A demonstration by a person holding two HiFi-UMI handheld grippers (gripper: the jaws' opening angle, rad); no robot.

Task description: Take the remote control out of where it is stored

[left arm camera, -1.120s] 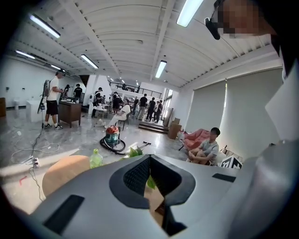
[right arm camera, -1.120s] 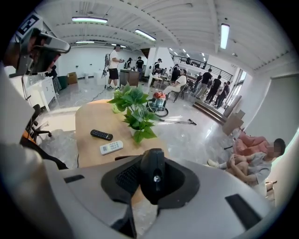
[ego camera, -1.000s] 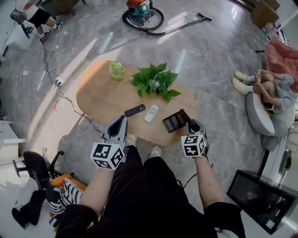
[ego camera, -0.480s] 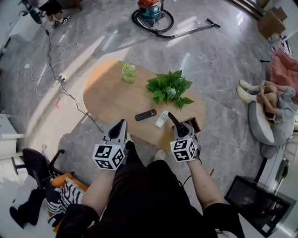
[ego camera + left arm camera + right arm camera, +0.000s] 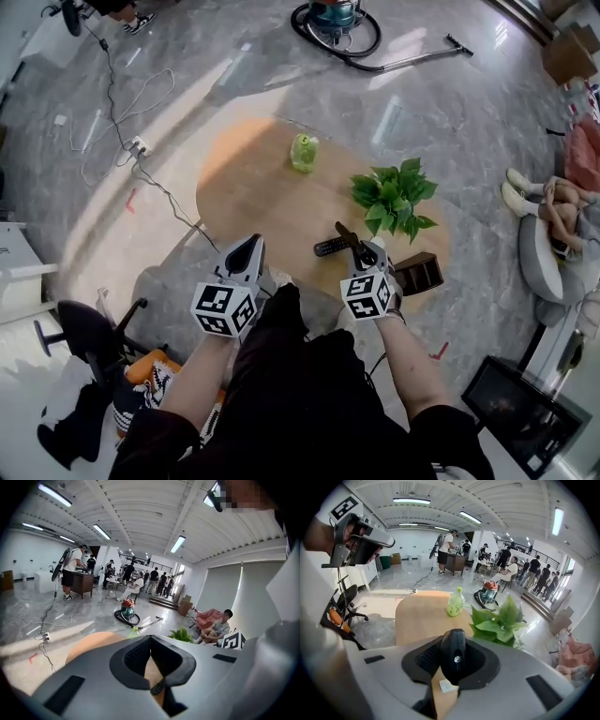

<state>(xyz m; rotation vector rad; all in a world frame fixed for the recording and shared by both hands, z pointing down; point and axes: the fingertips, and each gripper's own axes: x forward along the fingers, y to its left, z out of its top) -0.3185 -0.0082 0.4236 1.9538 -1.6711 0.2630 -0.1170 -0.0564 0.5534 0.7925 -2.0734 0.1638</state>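
A slim black remote control (image 5: 345, 234) sticks up from my right gripper (image 5: 354, 255), which is shut on it above the near edge of the oval wooden table (image 5: 253, 187). In the right gripper view the remote (image 5: 453, 654) stands end-on between the jaws. The dark holder box (image 5: 419, 272) sits just right of that gripper. A second black remote (image 5: 328, 247) lies on the table beside it, and a white remote (image 5: 446, 686) shows below the jaws. My left gripper (image 5: 247, 246) is shut with nothing in it, off the table's near-left edge.
A green bottle (image 5: 303, 152) and a leafy plant (image 5: 394, 199) stand on the table. A vacuum cleaner (image 5: 336, 19) is on the floor beyond. A cable and power strip (image 5: 141, 147) lie at left, an office chair (image 5: 84, 333) at lower left. A seated person (image 5: 562, 206) is at right.
My right gripper has carried the black remote from the holder box toward the left. The left gripper has also shifted left along the table's near edge.
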